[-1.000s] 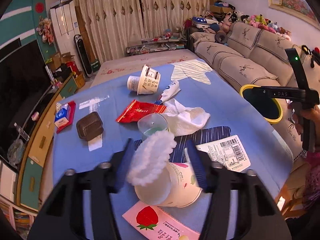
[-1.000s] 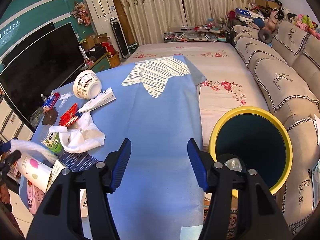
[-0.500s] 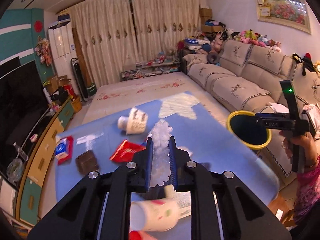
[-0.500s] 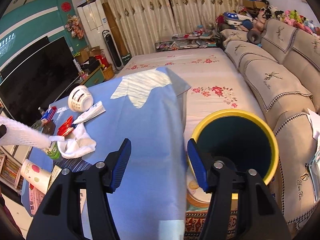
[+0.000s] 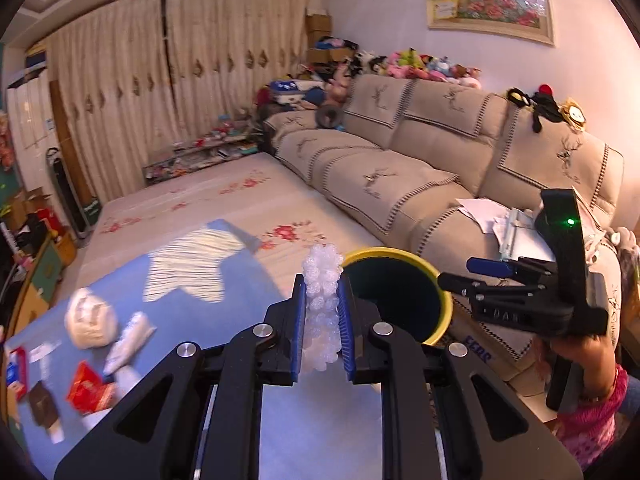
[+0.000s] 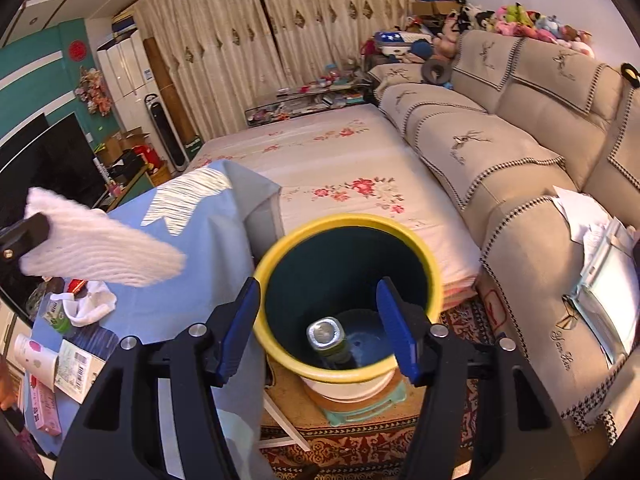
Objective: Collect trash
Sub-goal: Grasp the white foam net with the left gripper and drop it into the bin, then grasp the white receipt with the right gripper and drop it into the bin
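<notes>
At the frame's centre, the left gripper [image 5: 322, 312] clamps a white foam net [image 5: 321, 300] between its blue pads. Just right of it sits the yellow-rimmed bin [image 5: 434, 292], and the right gripper [image 5: 460, 276] reaches in from the right edge. Litter lies blurred on the blue-covered desk [image 5: 256, 280] at lower left.

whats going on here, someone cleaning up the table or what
A person is clearing trash with a gripper in each hand. The left gripper is clamped on a piece of white foam netting, held up in the air beside the yellow-rimmed bin. The right gripper hangs open and empty over the bin, which already holds a bottle. Wrappers, cups and tissue are still on the blue-covered table.
</notes>
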A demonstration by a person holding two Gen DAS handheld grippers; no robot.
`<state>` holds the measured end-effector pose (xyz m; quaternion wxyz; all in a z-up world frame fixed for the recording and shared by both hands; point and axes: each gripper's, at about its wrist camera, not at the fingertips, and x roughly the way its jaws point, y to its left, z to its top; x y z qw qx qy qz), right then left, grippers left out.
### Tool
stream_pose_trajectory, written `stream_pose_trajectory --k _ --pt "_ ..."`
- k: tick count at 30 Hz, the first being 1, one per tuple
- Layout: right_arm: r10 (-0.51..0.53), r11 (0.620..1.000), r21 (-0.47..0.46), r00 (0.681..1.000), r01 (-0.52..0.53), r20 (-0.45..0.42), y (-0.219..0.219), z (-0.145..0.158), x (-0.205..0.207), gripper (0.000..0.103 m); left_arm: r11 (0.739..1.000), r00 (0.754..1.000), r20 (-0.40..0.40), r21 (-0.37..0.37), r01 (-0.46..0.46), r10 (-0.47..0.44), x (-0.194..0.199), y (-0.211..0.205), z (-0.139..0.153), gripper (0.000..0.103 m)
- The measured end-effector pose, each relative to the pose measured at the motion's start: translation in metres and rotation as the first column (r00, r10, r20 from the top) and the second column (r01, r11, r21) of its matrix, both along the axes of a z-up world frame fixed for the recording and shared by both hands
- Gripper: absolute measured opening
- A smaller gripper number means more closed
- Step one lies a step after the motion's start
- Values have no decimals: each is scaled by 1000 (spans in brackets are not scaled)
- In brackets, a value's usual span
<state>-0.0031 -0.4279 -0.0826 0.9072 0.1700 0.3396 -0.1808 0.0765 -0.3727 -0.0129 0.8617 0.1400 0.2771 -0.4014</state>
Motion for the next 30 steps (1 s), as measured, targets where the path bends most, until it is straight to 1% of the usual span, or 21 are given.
stream_pose_trajectory --k 3,6,8,9,11,12,13,14,15,16,17,18,21,24,25,26,28,30 --pt "-34 999 3 999 34 -9 -15 -5 -13 59 999 999 -26 22 42 -41 3 -47 -18 16" --pt "-58 998 12 998 58 -14 -27 -9 -25 59 995 997 -46 67 71 -68 7 -92 -42 16" --pt "-72 997 16 997 73 -16 -33 -12 -30 59 992 993 -85 91 89 -82 14 -120 -61 17" --pt "-79 997 17 997 80 -18 -35 -13 -33 59 991 991 -103 93 99 -89 16 -131 -69 18" --pt "-93 995 18 995 93 -20 -39 -14 -37 60 990 990 -114 102 92 -81 23 -152 -82 21" --pt "-100 995 19 995 100 -20 -42 -15 -40 60 990 990 -114 104 90 -79 23 -158 -88 27" --pt "-106 994 18 994 106 -21 -43 -14 -42 60 991 991 -113 104 89 -77 25 -164 -92 42" --pt "-114 993 16 993 115 -21 -45 -14 -45 60 991 992 -104 104 78 -67 27 -169 -95 53" --pt "-119 993 14 993 120 -22 -46 -14 -48 61 993 994 -94 102 65 -55 29 -172 -96 56" --pt "-124 992 12 992 124 -23 -44 -13 -49 61 994 995 -91 96 58 -50 31 -171 -97 64" --pt "-128 992 12 991 129 -24 -45 -13 -50 62 995 995 -89 84 54 -47 32 -169 -94 73" --pt "-131 991 11 991 131 -24 -44 -13 -52 63 996 996 -85 77 46 -39 32 -167 -92 76" --pt "-130 991 14 991 130 -27 -41 -14 -53 63 998 997 -79 52 24 -19 29 -145 -71 77" --pt "-108 994 20 993 109 -42 -31 -18 -49 64 999 1000 -20 31 -18 19 16 -109 -40 78" --pt "-99 995 22 994 100 -46 -28 -20 -46 64 999 999 2 20 -37 37 11 -94 -28 80" --pt "-80 996 25 995 81 -52 -22 -22 -42 64 999 998 17 5 -53 53 7 -76 -16 83" --pt "-39 999 30 997 41 -62 -9 -27 -33 64 996 996 39 -20 -84 84 1 -42 5 85" --pt "35 999 39 997 -32 -72 14 -32 -20 64 991 990 56 -45 -127 129 -3 -2 23 86"
